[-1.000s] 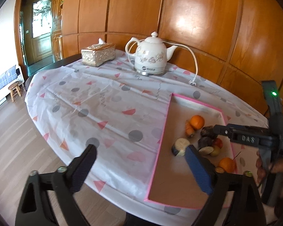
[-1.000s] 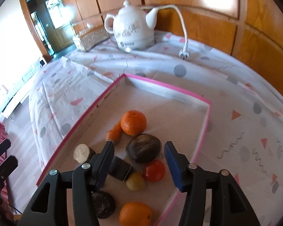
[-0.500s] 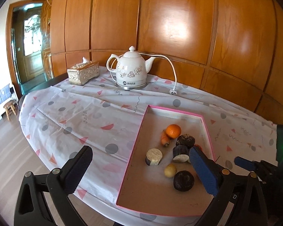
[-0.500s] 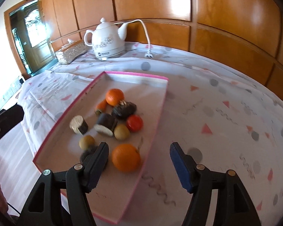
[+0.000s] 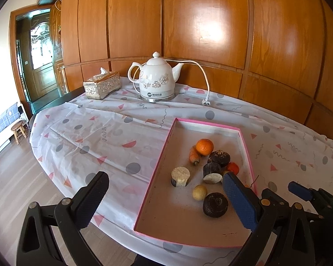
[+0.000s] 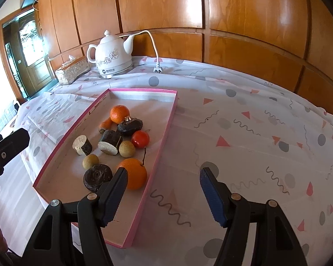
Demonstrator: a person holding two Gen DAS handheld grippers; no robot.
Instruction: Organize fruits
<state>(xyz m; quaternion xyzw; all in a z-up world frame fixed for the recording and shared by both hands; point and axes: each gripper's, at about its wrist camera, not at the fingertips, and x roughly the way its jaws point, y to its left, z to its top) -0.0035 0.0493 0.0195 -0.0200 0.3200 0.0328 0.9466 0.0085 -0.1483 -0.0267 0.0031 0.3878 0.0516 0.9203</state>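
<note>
Both tongs hang released, gripping nothing: left tongs (image 5: 166,201) and right tongs (image 6: 164,196) at the near end of the pink-rimmed tray (image 6: 162,139). Fruits sit inside the tray, big orange (image 6: 134,173) nearest, small orange (image 6: 119,113) farthest. Kettle (image 6: 112,62) stands beyond the tray on the surface (image 6: 255,133).

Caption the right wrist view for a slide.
Open right gripper hovers at the near end of the pink-rimmed tray, just behind the near orange, holding nothing.
</note>
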